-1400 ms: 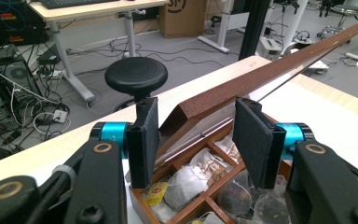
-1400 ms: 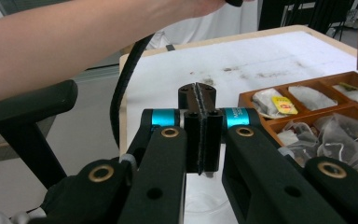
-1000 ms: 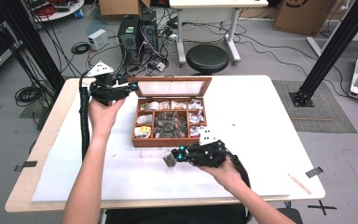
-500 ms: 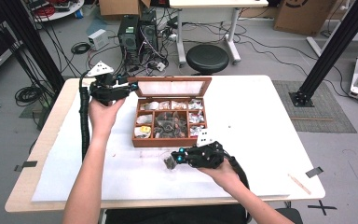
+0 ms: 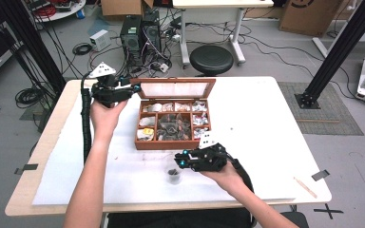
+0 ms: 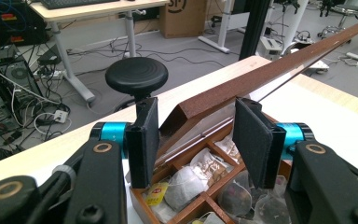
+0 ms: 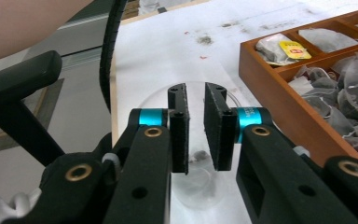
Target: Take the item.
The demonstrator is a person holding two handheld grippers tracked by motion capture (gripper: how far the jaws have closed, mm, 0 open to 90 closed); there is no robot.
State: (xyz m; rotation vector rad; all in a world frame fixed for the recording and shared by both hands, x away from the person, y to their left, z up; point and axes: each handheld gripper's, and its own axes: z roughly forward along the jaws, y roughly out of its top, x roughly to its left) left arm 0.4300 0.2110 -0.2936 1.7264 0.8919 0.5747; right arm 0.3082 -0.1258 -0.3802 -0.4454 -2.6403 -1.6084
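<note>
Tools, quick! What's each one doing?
Left tool: closed on the box lid.
Right tool: just opening, nothing between, over the glass cup.

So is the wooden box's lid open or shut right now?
Open. The lid stands raised at the back of the box, tea bags exposed, with the left gripper at its corner.

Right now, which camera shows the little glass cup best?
The right gripper view: the glass cup sits directly beneath the right gripper, something dark inside. The high view shows it small, left of that gripper.
</note>
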